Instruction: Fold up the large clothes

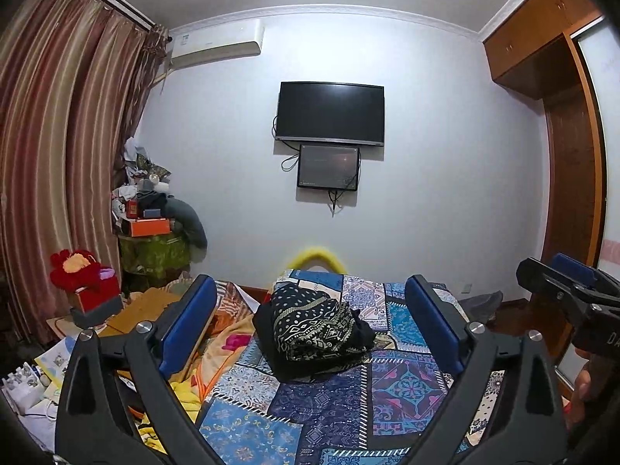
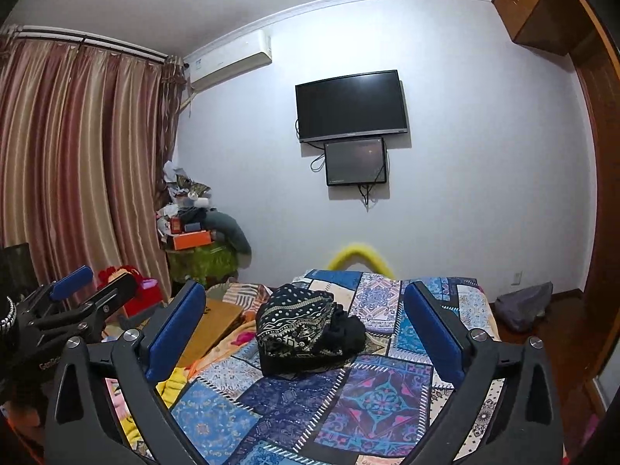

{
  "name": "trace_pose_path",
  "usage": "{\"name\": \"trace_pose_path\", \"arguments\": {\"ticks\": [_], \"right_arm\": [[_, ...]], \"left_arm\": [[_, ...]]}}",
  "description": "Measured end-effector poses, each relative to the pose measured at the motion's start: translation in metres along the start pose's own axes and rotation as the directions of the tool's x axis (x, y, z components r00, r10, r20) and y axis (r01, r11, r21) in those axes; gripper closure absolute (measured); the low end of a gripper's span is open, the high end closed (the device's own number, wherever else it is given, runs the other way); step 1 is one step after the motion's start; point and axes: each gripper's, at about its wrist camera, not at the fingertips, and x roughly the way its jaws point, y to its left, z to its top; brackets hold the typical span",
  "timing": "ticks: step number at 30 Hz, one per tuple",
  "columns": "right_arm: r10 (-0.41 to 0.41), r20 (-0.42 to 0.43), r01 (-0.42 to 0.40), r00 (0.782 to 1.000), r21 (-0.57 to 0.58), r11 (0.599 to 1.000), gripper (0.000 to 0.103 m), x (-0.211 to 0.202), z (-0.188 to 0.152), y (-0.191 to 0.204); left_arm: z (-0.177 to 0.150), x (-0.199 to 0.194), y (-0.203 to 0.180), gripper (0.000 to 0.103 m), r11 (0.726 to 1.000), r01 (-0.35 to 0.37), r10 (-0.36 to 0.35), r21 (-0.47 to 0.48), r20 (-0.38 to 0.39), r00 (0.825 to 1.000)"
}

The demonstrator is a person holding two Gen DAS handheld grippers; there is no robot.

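Bed (image 1: pixel 348 407) under a blue patchwork cover (image 2: pixel 368 395), with a garment on top.

A folded black garment (image 1: pixel 314 333) with pale geometric print lies on the cover near the middle of the bed, toward its far end. Along the bed's left edge a yellow and orange blanket (image 1: pixel 228 345) lies crumpled, touching the cover. A tan board (image 2: pixel 217 323) lies at that same edge.

Pale wall (image 1: pixel 426 193) with television (image 1: pixel 330 114), striped curtains (image 1: pixel 58 135), possibly wooden wardrobe (image 1: pixel 573 155).
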Motion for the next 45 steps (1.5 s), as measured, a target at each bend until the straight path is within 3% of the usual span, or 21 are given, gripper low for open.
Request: {"name": "trace_pose_path", "arguments": {"ticks": [45], "right_arm": [[0.003,-0.008,-0.003,1.0,0.019,1.0,0.001,-0.012,0.008,-0.005]], "left_arm": [[-0.008,0.006,-0.01,0.004,0.998,0.057,-0.057,0.01,-0.045,0.997]]}}
